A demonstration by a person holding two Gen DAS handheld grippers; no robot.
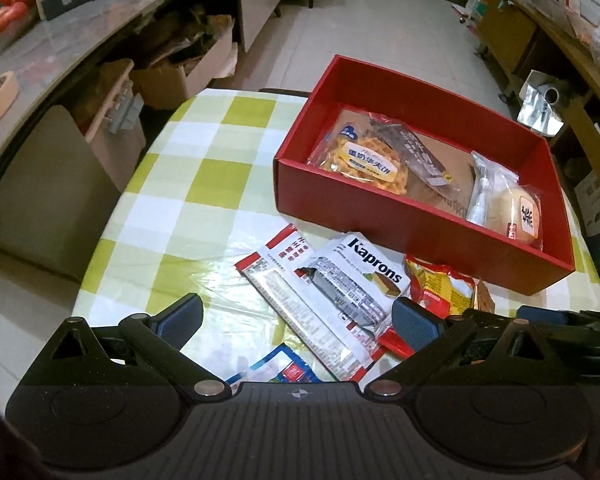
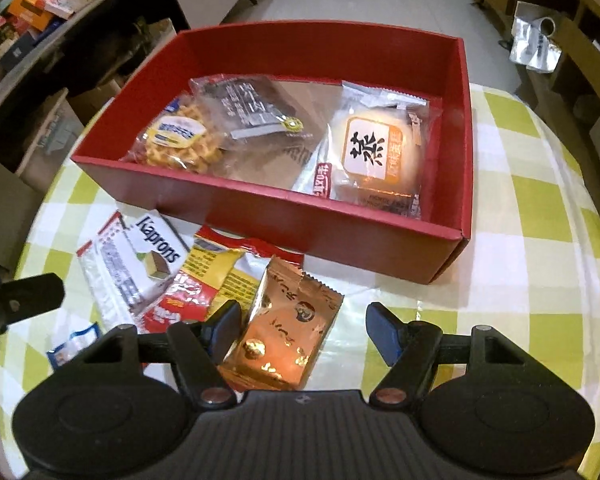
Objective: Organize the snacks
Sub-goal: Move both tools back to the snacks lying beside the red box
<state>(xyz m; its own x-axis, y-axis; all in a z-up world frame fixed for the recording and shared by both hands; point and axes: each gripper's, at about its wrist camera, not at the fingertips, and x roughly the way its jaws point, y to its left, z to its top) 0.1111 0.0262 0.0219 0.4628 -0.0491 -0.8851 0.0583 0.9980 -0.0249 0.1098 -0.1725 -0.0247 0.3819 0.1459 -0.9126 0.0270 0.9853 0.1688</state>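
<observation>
Open right hand-held gripper point(image 2: 300, 330) straddles gold packet point(image 2: 282, 344), hidden from left wrist view.

**Table Surface and Contents**

The table point(image 2: 512, 264) carries a green-and-white checked cloth under clear film. Directly on it, ahead of the right gripper point(image 2: 304, 328), stands the red box point(image 2: 340, 236). Between that gripper's open jaws lies the copper foil packet point(image 2: 288, 340). To its left lie the red-and-yellow packet point(image 2: 216, 268), the white Kaprons packet point(image 2: 148, 256) and, nearer the table edge, a blue-and-white packet point(image 2: 74, 346).
</observation>
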